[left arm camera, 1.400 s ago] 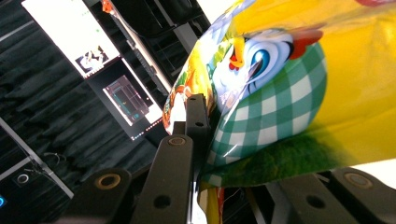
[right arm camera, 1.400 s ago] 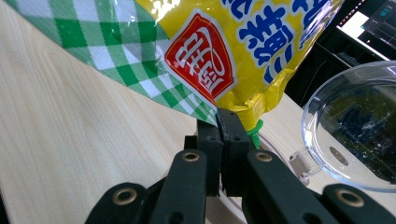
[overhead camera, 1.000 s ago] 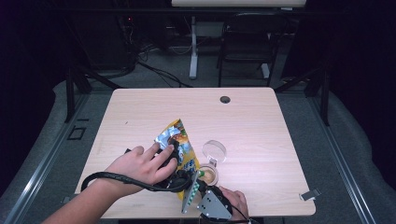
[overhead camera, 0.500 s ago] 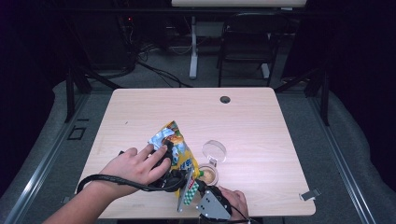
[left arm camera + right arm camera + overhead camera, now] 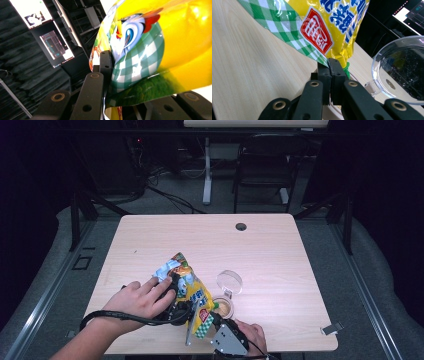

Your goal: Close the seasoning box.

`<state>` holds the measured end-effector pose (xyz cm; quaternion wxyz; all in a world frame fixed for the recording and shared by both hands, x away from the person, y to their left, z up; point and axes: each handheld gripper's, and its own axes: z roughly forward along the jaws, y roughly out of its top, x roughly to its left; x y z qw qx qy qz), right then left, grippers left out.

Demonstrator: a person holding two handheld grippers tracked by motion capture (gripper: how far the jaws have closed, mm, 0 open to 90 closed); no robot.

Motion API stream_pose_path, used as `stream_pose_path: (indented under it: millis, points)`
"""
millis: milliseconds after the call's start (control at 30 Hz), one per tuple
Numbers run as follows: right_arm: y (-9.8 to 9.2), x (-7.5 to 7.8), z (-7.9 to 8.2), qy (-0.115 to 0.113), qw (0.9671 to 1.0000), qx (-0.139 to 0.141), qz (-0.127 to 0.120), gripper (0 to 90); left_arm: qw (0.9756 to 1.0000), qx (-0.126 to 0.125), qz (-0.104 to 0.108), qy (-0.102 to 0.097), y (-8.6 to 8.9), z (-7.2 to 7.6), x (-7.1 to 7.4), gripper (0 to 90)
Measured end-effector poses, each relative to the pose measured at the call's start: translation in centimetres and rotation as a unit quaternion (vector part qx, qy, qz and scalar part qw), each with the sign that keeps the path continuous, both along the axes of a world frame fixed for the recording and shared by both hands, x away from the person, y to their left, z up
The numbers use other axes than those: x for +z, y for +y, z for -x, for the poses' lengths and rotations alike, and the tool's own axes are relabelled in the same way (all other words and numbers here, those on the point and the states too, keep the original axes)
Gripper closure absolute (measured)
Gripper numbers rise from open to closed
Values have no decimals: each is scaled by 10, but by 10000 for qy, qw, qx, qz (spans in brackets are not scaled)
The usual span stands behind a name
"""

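1. My right claw (image 5: 331, 65) is clamped on the lower corner of the snack bag (image 5: 322, 27); both jaws press flat together on the foil edge.
2. My left claw (image 5: 106, 75) is clamped on the same snack bag (image 5: 150, 50) farther up; one jaw lies against the printed face. I cannot see the other jaw's pad behind the foil.
3. In the high view, the left hand (image 5: 142, 297) holds the left claw (image 5: 174, 292) against the bag's left side, and the right hand (image 5: 252, 335) sits at the tabletop's near edge.
4. The snack bag (image 5: 190, 290) is lifted between both claws, tilted, its lower corner over the small open cup (image 5: 223, 307).
5. The cup's clear hinged lid (image 5: 229, 282) lies open just beyond it on the tabletop (image 5: 280, 255).
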<state>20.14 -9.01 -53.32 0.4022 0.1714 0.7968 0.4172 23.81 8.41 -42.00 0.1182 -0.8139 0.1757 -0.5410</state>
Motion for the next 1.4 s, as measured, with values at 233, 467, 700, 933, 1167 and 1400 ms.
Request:
stream_pose_path:
  millis: [233, 467, 700, 933, 1167, 1400]
  points:
    - [-1, 1, -1, 8, 10000, -29, -6, 887, 9998, 81, 129, 89, 7, -1, -5, 829]
    - [-1, 1, -1, -1, 10000, -34, 21, 887, 9994, 168, 239, 180, 13, -2, -10, 825]
    - [-3, 1, -1, -13, 10000, -71, 20, 886, 9983, 258, 432, 281, 17, -3, -15, 819]
    - [-6, 4, -2, -21, 9999, -128, 6, 883, 9962, 333, 685, 411, 22, -4, -21, 810]
    - [-6, 5, -3, -15, 9999, -118, -21, 885, 9931, 454, 928, 548, 30, -4, -30, 807]
    - [-5, 5, -2, -65, 9999, -89, -2, 887, 9877, 570, 1295, 665, 39, -3, -37, 805]
